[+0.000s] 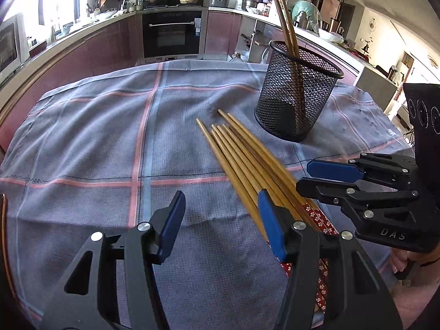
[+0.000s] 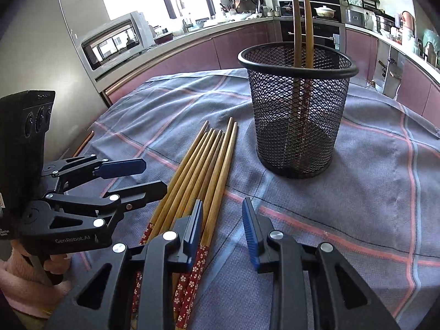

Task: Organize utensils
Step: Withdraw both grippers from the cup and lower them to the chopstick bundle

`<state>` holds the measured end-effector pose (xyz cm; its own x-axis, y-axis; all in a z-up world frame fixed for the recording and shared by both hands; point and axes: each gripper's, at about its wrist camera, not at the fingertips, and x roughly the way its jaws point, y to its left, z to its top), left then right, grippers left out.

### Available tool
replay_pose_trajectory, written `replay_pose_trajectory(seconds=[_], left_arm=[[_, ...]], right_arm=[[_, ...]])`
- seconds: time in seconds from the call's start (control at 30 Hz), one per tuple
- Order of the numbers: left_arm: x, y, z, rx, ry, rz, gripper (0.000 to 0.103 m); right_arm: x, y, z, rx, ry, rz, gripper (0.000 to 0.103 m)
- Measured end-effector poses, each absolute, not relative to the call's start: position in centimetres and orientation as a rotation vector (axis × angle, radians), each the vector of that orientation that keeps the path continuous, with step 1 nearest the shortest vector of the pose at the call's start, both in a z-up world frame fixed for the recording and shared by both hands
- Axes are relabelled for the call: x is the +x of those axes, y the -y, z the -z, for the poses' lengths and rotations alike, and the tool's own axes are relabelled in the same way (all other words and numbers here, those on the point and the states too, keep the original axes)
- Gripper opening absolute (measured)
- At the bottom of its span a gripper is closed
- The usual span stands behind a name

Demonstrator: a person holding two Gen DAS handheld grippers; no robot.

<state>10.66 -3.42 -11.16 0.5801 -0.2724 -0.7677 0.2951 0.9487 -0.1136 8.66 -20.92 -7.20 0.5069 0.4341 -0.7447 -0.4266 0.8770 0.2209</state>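
Note:
Several bamboo chopsticks (image 1: 242, 156) (image 2: 203, 159) with red flowered handles lie bundled on the checked cloth. Behind them a black mesh cup (image 1: 297, 96) (image 2: 297, 110) stands upright with two chopsticks (image 1: 283, 19) (image 2: 299, 22) in it. My left gripper (image 1: 220, 206) (image 2: 154, 177) is open low over the cloth, its right finger above the bundle's handle end and only cloth between its fingers. My right gripper (image 2: 222, 211) (image 1: 304, 176) is open at the bundle's right edge. The rightmost chopstick lies just inside its left pad, and the other pad is clear of it.
The grey cloth (image 1: 96, 151) (image 2: 371, 192) with pink and blue stripes covers the table. Behind it run a kitchen counter, a built-in oven (image 1: 172, 35) and a microwave (image 2: 115, 44). A hand in a pink sleeve (image 2: 19, 275) holds the left gripper.

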Motion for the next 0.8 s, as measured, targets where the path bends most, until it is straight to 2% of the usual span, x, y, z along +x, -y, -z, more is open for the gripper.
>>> replay_pose_trajectory(seconds=[0.53,0.8], left_arm=[[10.51,3.05,11.74,0.062,-0.913,0.337,0.054],[10.66,2.90,11.74,0.065,-0.921,0.340,0.049]], right_arm=[[8.89,21.41,7.28,-0.026,-0.904,-0.480,0.027],[9.19,20.83,7.31,-0.069,-0.904,-0.472,0.027]])
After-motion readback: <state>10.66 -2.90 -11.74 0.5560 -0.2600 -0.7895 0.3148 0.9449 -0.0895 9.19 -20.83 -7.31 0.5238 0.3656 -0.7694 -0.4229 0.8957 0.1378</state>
